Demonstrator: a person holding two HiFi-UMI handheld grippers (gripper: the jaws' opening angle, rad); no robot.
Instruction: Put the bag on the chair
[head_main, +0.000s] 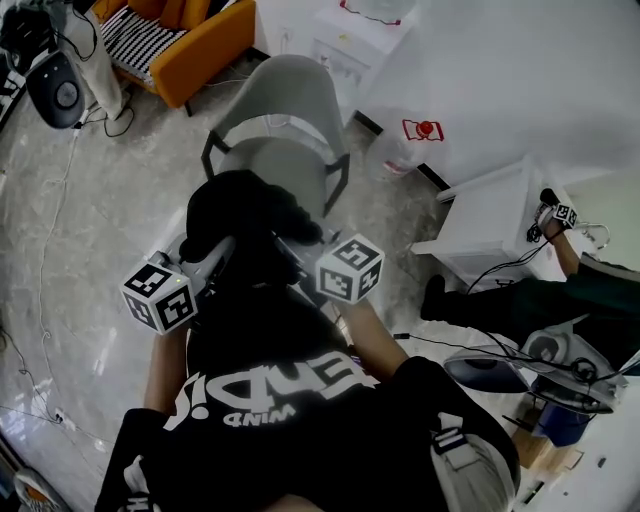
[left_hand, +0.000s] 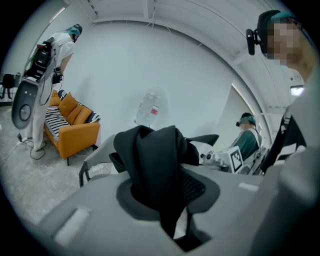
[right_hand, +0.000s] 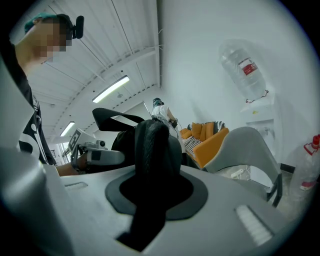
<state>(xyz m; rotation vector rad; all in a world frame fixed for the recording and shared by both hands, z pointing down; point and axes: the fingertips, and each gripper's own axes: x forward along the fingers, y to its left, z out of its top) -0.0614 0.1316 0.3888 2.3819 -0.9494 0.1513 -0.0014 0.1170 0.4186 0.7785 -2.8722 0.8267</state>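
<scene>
A black bag hangs between my two grippers, just in front of the grey chair and above the near edge of its seat. My left gripper is shut on a fold of the bag's black fabric. My right gripper is shut on a black strap of the bag. Both pairs of jaws are buried in the bag in the head view. The chair's back shows behind the fabric in the left gripper view, and the chair stands to the right in the right gripper view.
An orange sofa stands at the back left, beside a standing person with equipment. A white cabinet and a water bottle are behind the chair. A white table and a seated person are at the right. Cables lie on the floor.
</scene>
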